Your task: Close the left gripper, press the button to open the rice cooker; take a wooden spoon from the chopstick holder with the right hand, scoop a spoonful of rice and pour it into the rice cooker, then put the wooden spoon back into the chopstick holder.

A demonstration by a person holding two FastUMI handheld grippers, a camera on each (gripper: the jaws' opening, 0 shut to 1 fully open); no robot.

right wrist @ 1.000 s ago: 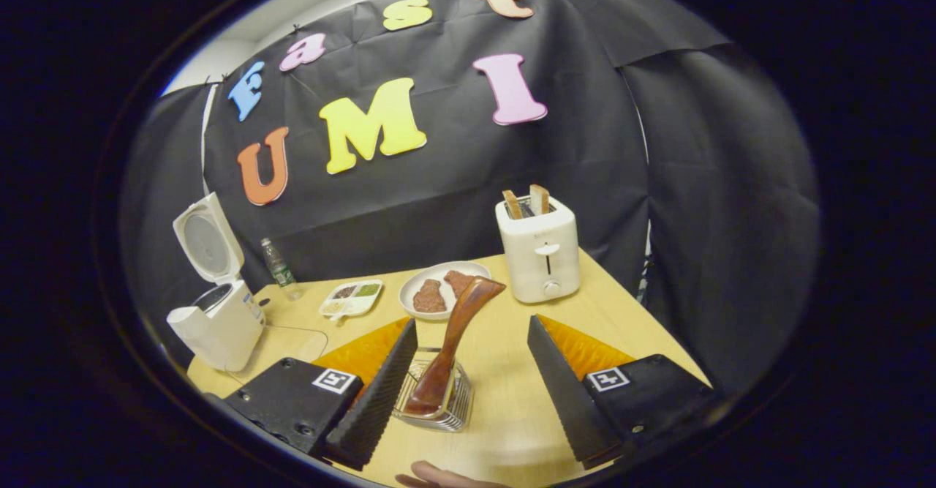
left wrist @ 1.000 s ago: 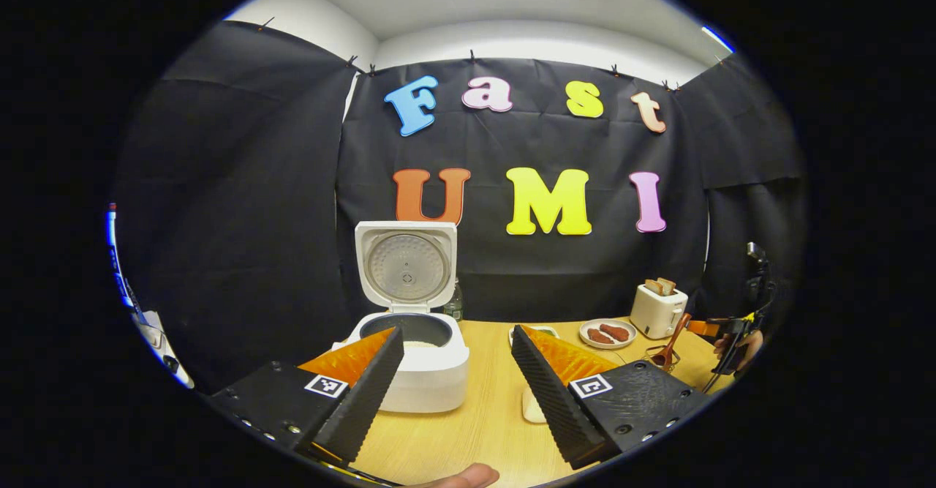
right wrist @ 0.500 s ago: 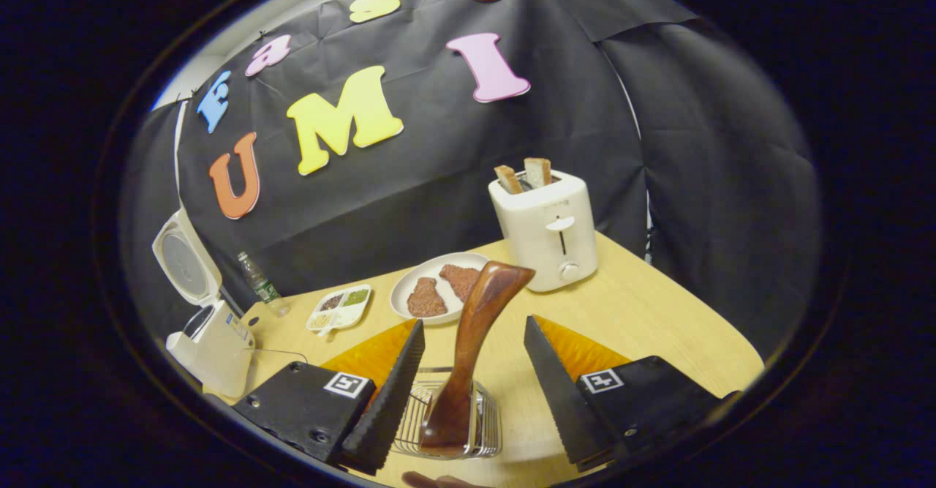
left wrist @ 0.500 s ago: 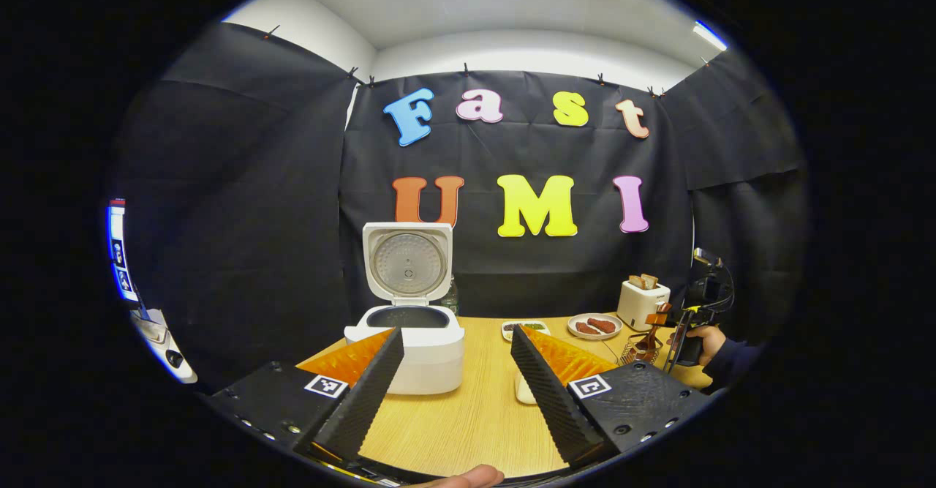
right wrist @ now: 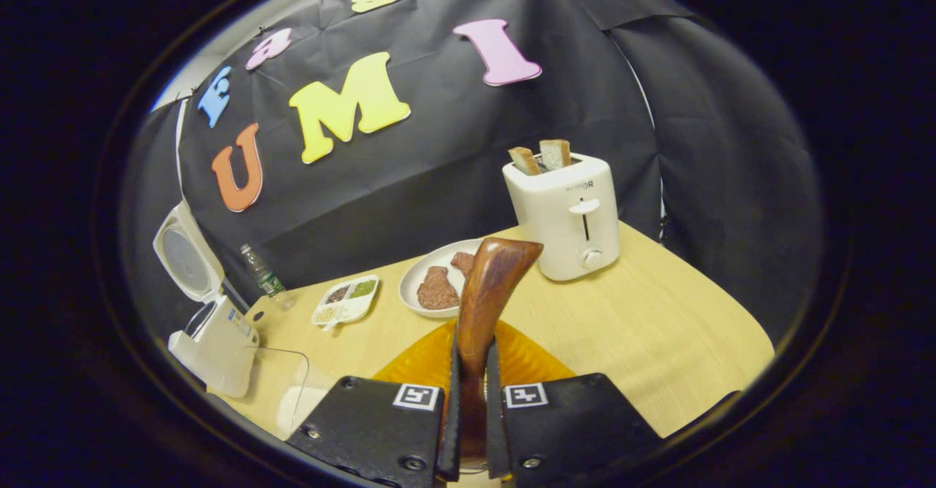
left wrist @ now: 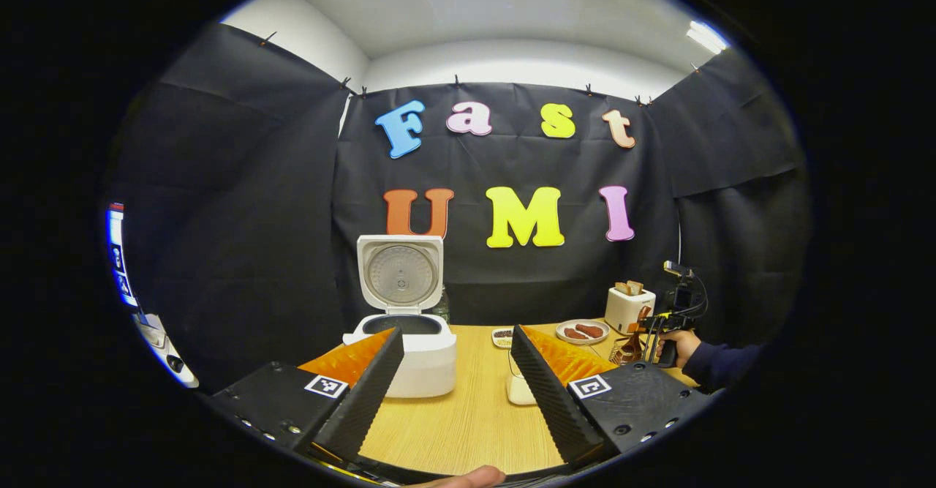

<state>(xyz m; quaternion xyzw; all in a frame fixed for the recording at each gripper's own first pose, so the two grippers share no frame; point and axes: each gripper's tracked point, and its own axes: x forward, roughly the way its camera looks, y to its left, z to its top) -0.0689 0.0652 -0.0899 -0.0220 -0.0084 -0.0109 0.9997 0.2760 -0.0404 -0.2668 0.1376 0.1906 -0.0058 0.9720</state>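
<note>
Spoon [right wrist: 479, 305] clamped upright inside right claw [right wrist: 470, 415] (handle up).

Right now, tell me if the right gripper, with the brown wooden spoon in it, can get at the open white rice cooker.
Probably yes. The right gripper is shut on the brown wooden spoon, and the white rice cooker stands lid-up across bare light wooden table; nothing tall blocks that path, though it must travel.

A toaster [right wrist: 563, 214] with two slices is seen beside a meat plate [right wrist: 439, 287], sectioned tray [right wrist: 345, 301] and bottle [right wrist: 265, 276] on the worktop [right wrist: 643, 327].
</note>
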